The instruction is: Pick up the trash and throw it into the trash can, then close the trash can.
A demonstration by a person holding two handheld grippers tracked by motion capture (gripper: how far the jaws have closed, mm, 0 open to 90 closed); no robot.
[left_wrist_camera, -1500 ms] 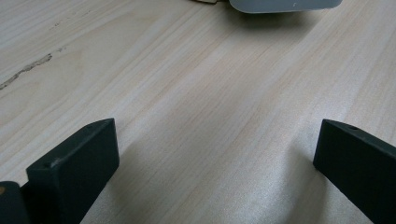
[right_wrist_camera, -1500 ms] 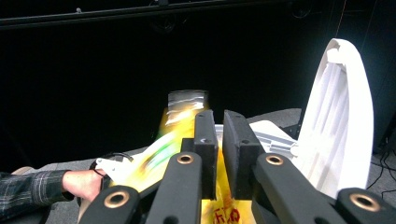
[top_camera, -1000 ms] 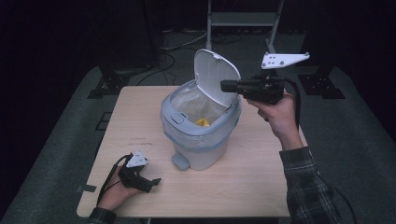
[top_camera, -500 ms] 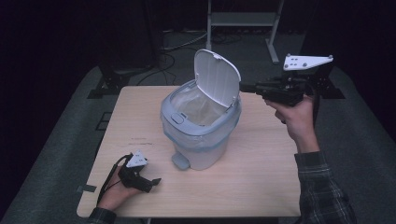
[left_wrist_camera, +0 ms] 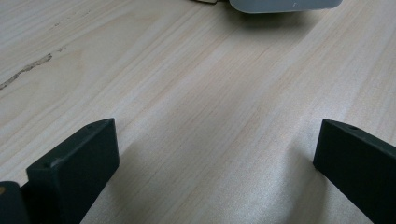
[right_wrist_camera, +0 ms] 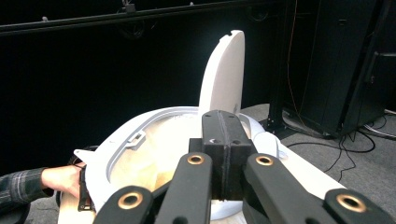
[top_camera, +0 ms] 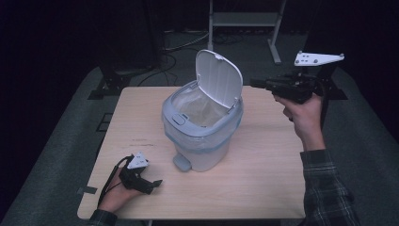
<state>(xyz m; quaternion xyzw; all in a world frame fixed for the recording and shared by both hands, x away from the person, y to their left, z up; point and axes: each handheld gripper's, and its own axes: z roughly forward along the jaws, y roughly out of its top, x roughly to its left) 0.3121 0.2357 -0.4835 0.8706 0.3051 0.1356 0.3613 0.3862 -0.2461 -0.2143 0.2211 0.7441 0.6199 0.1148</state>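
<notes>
A pale grey pedal bin [top_camera: 202,132] with a liner stands mid-table, its white lid [top_camera: 219,77] tilted up and open. My right gripper [top_camera: 254,84] hovers level at the right of the lid, pointing at it, apart from it, jaws shut with nothing between them. In the right gripper view the shut jaws [right_wrist_camera: 225,135] face the bin's rim [right_wrist_camera: 140,144] and the upright lid [right_wrist_camera: 224,74]. My left gripper [top_camera: 153,183] lies on the table at the front left, open and empty. The left gripper view has its jaws [left_wrist_camera: 215,154] wide apart over bare wood.
The wooden table [top_camera: 263,179] has free room at the right and front of the bin. The bin's foot pedal [top_camera: 181,163] points toward the left gripper. Dark floor, cables and a metal stand [top_camera: 244,21] lie beyond the far edge.
My right gripper has drawn back to the right, away from the bin's opening and lid. The left gripper has stayed where it was.
</notes>
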